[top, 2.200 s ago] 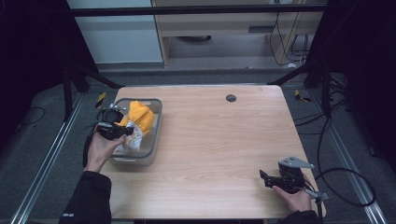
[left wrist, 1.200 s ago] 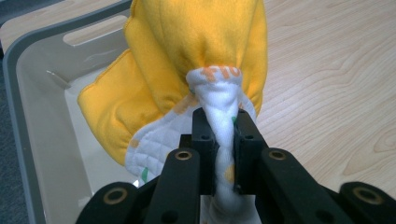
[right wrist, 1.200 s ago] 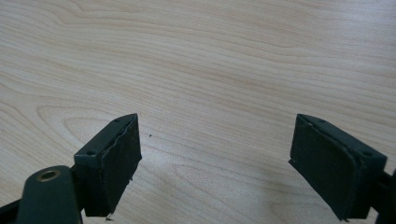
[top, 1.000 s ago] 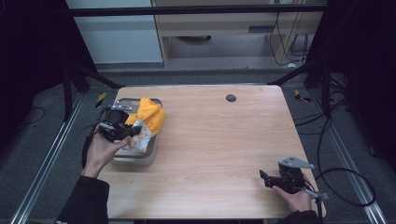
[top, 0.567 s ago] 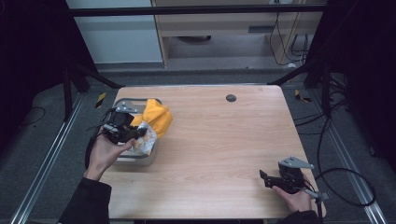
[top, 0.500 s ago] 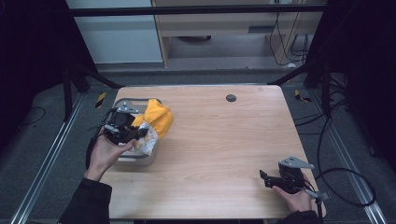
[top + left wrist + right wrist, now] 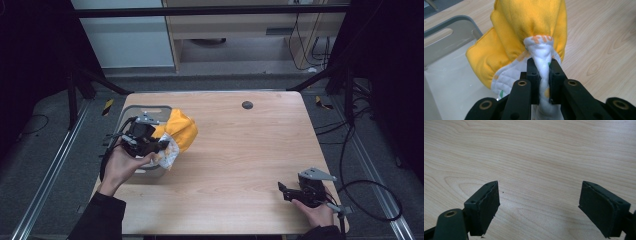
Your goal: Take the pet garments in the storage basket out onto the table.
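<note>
A pale wooden worktop [image 7: 240, 150] was seen from above, with a person's forearms entering from the near edge. At the left side stood a grey plastic bin [image 7: 131, 113] with a handle slot in its wall. The left tongs [image 7: 161, 146] were clenched on a bunched cloth [image 7: 181, 131], orange-yellow on one face and white quilted with small coloured marks on the other. In the left gripper view the white fold [image 7: 543, 65] was pinched tightly between the two black jaws, with the orange part [image 7: 529, 22] ballooning beyond them. The cloth was held over the bin's right wall, partly above the bare worktop, with its lower white part hanging at the rim; whether it touched the rim could not be told.

The right tongs [image 7: 283, 191] rested low at the near right of the worktop, well apart from the cloth. In the right gripper view their jaws stood wide and released, with nothing between them but bare wood grain [image 7: 539, 170].

The step in hand was judged to be lifting the cloth out of the bin toward the open worktop. To do it well, the pinch should be kept firm on the thick fold, and the cloth raised enough for its hanging part to clear the bin wall, so the bin is not dragged or tipped.
</note>
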A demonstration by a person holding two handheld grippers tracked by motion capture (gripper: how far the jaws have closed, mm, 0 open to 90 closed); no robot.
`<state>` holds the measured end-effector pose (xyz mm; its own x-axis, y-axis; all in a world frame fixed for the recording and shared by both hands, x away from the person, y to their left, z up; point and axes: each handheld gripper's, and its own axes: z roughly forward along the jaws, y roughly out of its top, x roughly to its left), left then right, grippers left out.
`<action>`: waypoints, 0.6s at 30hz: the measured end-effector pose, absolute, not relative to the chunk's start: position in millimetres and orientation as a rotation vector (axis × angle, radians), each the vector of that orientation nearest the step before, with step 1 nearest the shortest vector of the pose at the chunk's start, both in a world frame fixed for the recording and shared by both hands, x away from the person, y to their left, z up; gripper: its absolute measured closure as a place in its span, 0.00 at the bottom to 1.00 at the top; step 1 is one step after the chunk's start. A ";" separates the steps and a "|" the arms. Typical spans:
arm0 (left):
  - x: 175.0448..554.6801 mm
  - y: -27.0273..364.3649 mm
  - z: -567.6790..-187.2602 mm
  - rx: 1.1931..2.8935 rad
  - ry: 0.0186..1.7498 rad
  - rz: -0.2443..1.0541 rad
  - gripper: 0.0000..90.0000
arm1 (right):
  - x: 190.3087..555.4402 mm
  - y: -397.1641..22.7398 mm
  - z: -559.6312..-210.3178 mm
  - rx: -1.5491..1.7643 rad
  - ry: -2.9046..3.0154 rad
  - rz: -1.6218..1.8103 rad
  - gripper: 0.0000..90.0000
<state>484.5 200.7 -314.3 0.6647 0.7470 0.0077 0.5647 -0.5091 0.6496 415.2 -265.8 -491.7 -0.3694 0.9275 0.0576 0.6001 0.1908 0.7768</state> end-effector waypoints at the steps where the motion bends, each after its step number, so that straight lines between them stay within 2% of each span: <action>1: 484.2 199.1 -314.9 2.257 1.006 0.379 0.91 | 415.2 -265.8 -491.7 1.428 2.045 1.027 0.18; 18: 482.4 173.4 -320.9 2.306 0.920 0.348 0.91 | 415.1 -266.2 -492.0 1.426 2.046 1.027 0.18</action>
<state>482.4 173.4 -320.9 0.7221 0.6917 0.0132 0.5272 -0.5625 0.6369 415.1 -266.2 -492.0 -0.3708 0.9270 0.0569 0.5995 0.1920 0.7770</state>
